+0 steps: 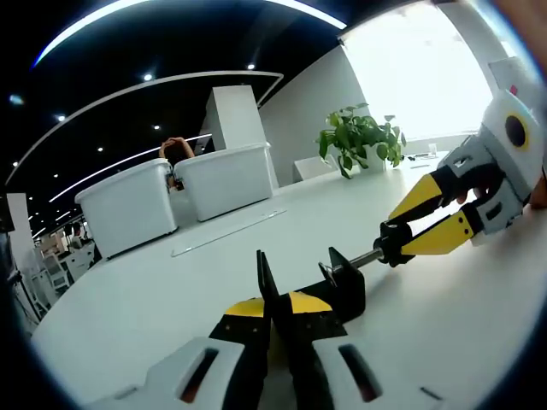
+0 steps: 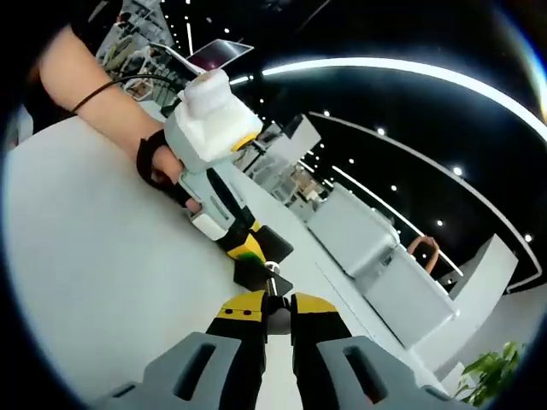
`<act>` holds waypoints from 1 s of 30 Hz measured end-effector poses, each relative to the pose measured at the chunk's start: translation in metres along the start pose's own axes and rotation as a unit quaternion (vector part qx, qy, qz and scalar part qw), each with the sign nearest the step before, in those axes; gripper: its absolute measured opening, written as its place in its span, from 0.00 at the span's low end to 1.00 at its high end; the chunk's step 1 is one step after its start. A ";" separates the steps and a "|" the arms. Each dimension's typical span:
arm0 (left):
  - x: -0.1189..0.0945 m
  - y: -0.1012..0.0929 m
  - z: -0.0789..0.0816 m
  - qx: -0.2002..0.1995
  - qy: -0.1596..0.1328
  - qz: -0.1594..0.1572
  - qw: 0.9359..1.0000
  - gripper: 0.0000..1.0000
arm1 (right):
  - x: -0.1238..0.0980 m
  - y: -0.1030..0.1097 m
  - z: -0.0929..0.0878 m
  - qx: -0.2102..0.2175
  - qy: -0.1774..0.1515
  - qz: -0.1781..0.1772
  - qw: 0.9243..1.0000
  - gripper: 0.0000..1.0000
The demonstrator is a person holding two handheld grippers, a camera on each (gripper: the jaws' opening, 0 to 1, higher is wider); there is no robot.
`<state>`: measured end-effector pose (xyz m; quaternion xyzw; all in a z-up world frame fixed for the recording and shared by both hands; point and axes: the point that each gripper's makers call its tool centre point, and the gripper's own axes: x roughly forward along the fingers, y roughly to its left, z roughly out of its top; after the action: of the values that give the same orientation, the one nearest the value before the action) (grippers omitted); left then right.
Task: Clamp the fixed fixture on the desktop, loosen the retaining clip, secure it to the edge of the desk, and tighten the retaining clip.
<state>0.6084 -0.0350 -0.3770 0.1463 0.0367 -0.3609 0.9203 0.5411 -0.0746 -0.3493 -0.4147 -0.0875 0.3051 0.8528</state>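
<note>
The left gripper [image 1: 272,318] pinches the black clamp fixture [image 1: 329,286] on the white desk [image 1: 145,299], steadying it while the right gripper [image 1: 395,235] nips the fixture's screw handle [image 1: 385,248], presumably to loosen it.

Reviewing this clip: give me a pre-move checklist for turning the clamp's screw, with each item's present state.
1. Left gripper shut on the black clamp: ok.
2. Right gripper closed on the screw handle: ok.
3. Clamp body resting on the white desk: ok in the left gripper view.
4. Clamp seated on the desk edge: not ok, it sits well in from any edge.
5. Screw loose or tight: cannot tell.
6. White bins and plant well away from the clamp: ok.
</note>
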 end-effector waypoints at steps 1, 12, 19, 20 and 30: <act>0.000 0.000 0.000 0.000 0.000 0.000 1.000 0.06 | 0.000 0.001 0.000 -0.014 0.000 0.001 1.000 0.09; 0.001 0.000 0.000 0.000 0.000 0.000 1.000 0.06 | -0.003 -0.015 0.007 0.213 -0.038 -0.013 0.976 0.22; 0.002 0.001 0.000 0.000 0.000 0.000 1.000 0.06 | -0.001 -0.032 -0.024 0.504 -0.035 -0.002 0.863 0.25; 0.002 0.001 0.000 0.000 0.000 -0.001 1.000 0.06 | 0.000 -0.032 -0.029 0.521 -0.028 -0.002 0.853 0.25; 0.000 0.000 0.000 0.000 0.000 -0.001 1.000 0.06 | 0.003 -0.021 -0.034 0.583 -0.024 0.021 0.812 0.20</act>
<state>0.6087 -0.0353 -0.3771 0.1458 0.0366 -0.3620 0.9200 0.5670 -0.1050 -0.3552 0.1658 0.0952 0.3261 0.9258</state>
